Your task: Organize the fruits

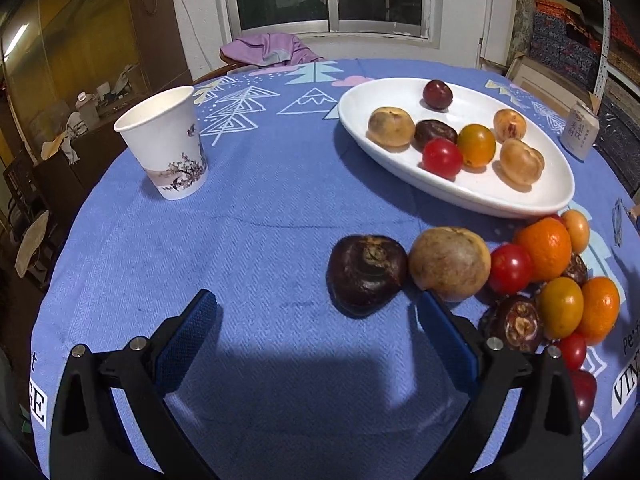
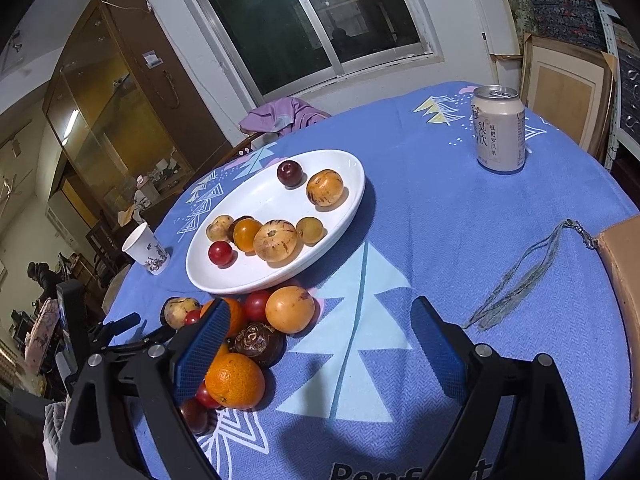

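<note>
A white oval plate (image 1: 360,100) (image 2: 256,196) on the blue tablecloth holds several small fruits. A loose pile of fruit lies beside it on the cloth: a dark water chestnut (image 1: 366,274), a tan round fruit (image 1: 450,262), red tomatoes (image 1: 510,268) and oranges (image 1: 548,248) (image 2: 236,380). My left gripper (image 1: 316,312) is open just short of the dark water chestnut, nothing between its blue pads. My right gripper (image 2: 320,328) is open over bare cloth, its left finger (image 2: 204,348) against the near side of the pile.
A paper cup (image 1: 168,140) (image 2: 146,248) stands left of the plate. A drink can (image 2: 500,128) (image 1: 580,130) stands at the far right. A lanyard (image 2: 524,276) and a brown box corner (image 2: 624,280) lie right of my right gripper. The round table's edge curves close on all sides.
</note>
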